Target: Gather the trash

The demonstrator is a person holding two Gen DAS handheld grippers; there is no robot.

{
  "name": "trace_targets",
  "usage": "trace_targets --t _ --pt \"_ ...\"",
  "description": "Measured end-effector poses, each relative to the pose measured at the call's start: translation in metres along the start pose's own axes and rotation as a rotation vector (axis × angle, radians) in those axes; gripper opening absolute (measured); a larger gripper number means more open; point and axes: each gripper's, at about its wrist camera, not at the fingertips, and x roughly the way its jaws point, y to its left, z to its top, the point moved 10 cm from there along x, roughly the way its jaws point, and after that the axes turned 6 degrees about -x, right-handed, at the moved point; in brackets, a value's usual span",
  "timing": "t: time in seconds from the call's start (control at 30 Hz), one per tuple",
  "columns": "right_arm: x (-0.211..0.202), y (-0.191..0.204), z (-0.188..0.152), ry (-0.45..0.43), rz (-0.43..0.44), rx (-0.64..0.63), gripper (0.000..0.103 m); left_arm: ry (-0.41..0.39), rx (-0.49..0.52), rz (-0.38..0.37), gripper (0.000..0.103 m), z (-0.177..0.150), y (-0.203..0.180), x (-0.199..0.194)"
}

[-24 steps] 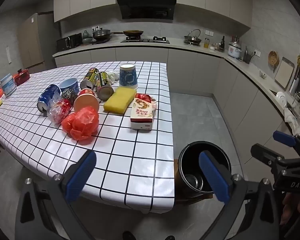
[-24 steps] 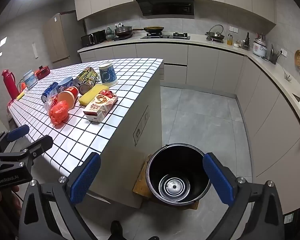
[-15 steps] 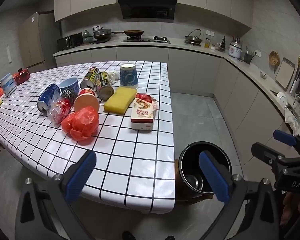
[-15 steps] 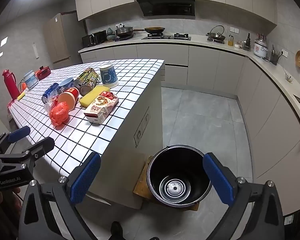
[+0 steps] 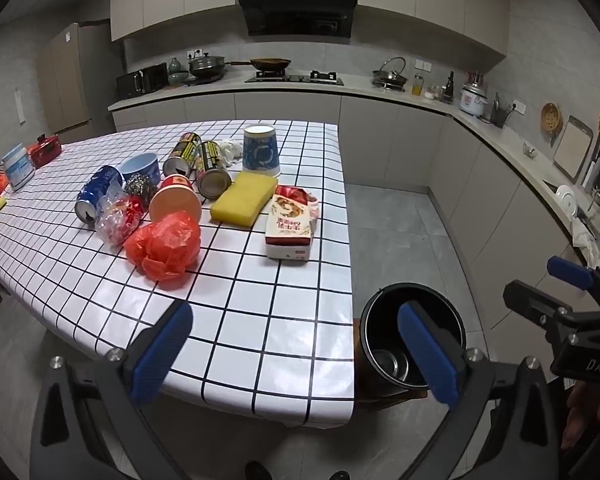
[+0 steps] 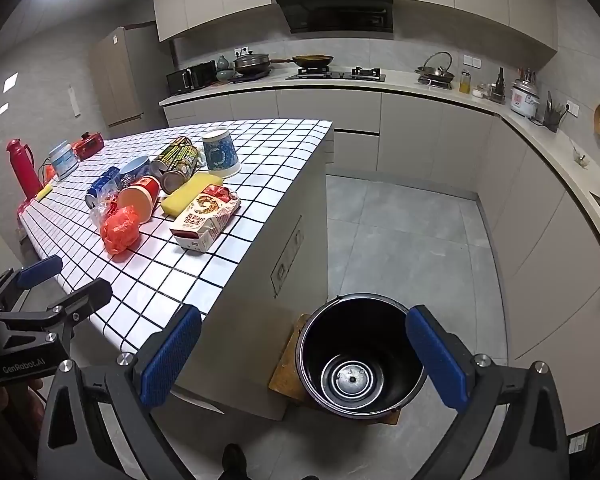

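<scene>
Trash lies on the white grid-pattern table [image 5: 260, 320]: a crumpled red plastic bag [image 5: 164, 246], a snack carton [image 5: 290, 224], a tipped red paper cup [image 5: 176, 204], a blue can [image 5: 96, 194], two yellow-black cans [image 5: 212, 168] and a clear wrapper [image 5: 118, 218]. A black bin [image 6: 340, 328] stands empty on the floor off the table's end. My left gripper [image 5: 296, 354] hovers open over the table's near edge. My right gripper [image 6: 304, 356] is open above the bin, nothing between its fingers.
A yellow sponge [image 5: 242, 199], an upturned blue-white cup [image 5: 261, 152], a blue bowl [image 5: 142, 164] and a steel scourer [image 5: 140, 188] sit among the trash. A red flask [image 6: 22, 168] stands at the table's far left end. Counters line the back and right walls, with grey floor between.
</scene>
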Motion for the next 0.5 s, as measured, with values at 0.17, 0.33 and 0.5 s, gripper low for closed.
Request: trace_targets --t 0.17,0.33,0.5 --pt "0.0048 0.0025 0.0032 -0.002 0.004 -0.005 0.103 -0.001 0.002 -0.001 0.103 -0.0001 0.0004 0.0018" --pt "0.0039 0.0049 0.0056 -0.009 0.006 -0.010 0.103 -0.001 0.001 -0.002 0.103 -0.0006 0.0012 0.0042" --pt "0.0037 0.0044 0.0054 -0.009 0.005 -0.009 0.103 0.002 0.000 -0.001 0.103 0.0004 0.0002 0.0000"
